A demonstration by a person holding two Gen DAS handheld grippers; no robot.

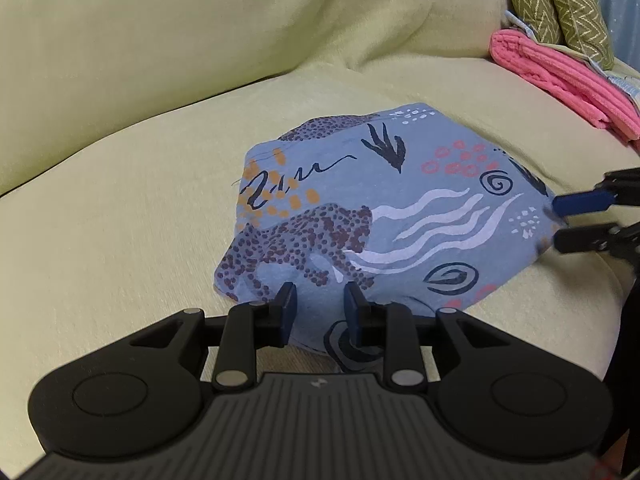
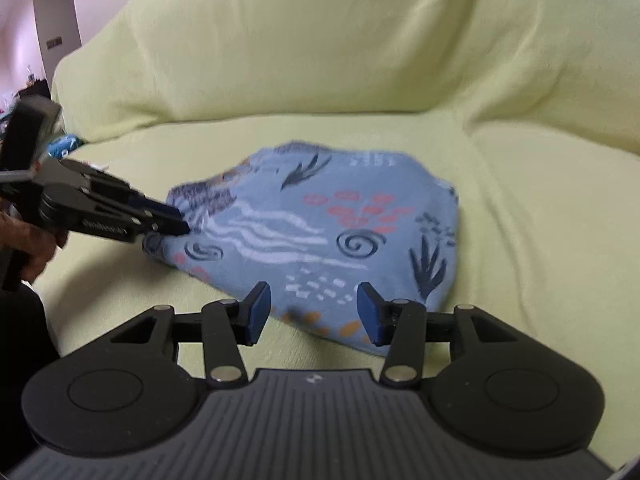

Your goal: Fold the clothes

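Observation:
A folded blue-grey garment [image 1: 380,208] printed with leopards, white waves and spirals lies on the yellow-green sofa seat [image 1: 120,240]. My left gripper [image 1: 320,302] is open at the garment's near edge, with the cloth lying flat between and under its fingers. In the right wrist view the garment [image 2: 320,232] fills the middle, and the left gripper [image 2: 180,222] touches its left corner. My right gripper [image 2: 314,310] stands wide open over the near hem, holding nothing. From the left wrist view the right gripper [image 1: 568,220] straddles the garment's right corner.
A folded pink cloth [image 1: 560,76] and a green zigzag cushion [image 1: 560,4] rest at the seat's far right. The sofa back [image 2: 320,40] rises behind the garment. A hand [image 2: 32,240] holds the left gripper. Bare seat surrounds the garment.

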